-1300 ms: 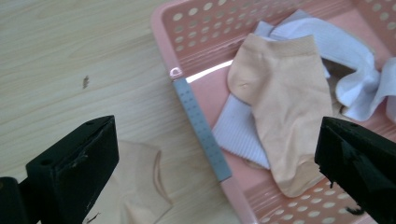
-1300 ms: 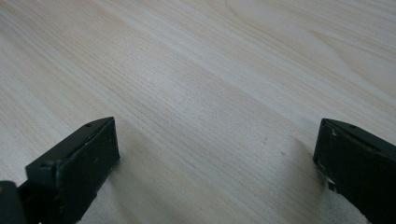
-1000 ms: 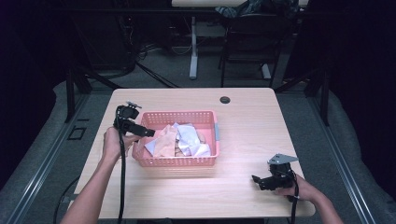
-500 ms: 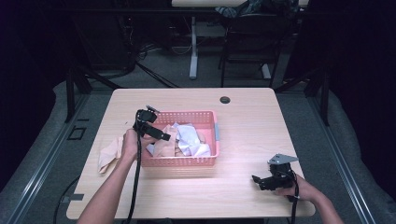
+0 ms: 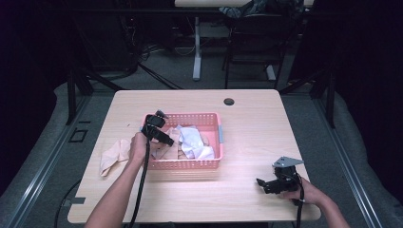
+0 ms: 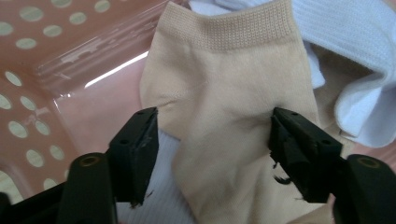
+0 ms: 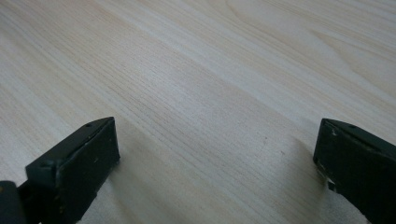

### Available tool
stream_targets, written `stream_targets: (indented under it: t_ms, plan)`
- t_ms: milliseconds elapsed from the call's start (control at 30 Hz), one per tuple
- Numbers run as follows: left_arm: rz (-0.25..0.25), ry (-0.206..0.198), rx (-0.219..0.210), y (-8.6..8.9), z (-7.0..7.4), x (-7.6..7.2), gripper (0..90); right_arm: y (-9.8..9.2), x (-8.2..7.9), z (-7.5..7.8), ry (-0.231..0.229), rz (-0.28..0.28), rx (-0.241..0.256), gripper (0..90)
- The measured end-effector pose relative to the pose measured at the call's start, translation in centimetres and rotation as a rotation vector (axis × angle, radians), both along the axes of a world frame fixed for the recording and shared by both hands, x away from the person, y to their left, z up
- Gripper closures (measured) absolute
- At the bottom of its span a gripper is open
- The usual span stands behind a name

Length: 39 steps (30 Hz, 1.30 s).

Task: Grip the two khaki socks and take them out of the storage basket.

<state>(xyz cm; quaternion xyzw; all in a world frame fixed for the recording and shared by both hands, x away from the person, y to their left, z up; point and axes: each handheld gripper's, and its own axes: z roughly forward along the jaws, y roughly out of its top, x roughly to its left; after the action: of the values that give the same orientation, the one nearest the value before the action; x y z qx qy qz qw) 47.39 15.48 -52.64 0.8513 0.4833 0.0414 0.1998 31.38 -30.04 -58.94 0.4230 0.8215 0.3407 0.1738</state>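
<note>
A pink plastic basket (image 5: 219,137) sits mid-table with beige and white socks (image 5: 192,142) piled in it. My left gripper (image 5: 164,137) reaches over the basket's left rim, open. In the left gripper view its jaws straddle a beige sock (image 6: 224,107) lying on the basket floor (image 6: 93,112), with white socks (image 6: 355,56) beside it; the left gripper (image 6: 212,140) holds nothing. Another beige sock (image 5: 114,154) lies on the table left of the basket. My right gripper (image 5: 263,184) rests open near the front right edge, over bare wood (image 7: 210,93).
A small dark round grommet (image 5: 229,101) sits near the table's far edge. Chairs and table legs stand on the dark floor beyond. Bare wooden tabletop (image 5: 266,123) stretches right of the basket and along the front.
My left gripper dropped a beige sock on the table left of the basket, then moved right and down into the basket over another beige sock. The right gripper stayed still.
</note>
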Motion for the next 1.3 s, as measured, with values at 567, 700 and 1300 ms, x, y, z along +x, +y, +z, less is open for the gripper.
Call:
stream_targets:
  t_ms: [567,700,1300]
  plan:
    - [-0.015,0.012,0.045,-0.1,0.0,-0.3,85.6,0.0,0.0,0.0,0.000,0.000,-0.001,0.0]
    - [-0.027,-0.023,0.022,0.3,1.0,-0.9,85.7,0.0,0.0,0.0,-0.002,0.002,0.001,0.0]
    - [-0.054,-0.124,-0.031,2.2,6.2,-2.9,86.4,0.0,0.0,0.0,-0.002,0.003,0.001,0.0]
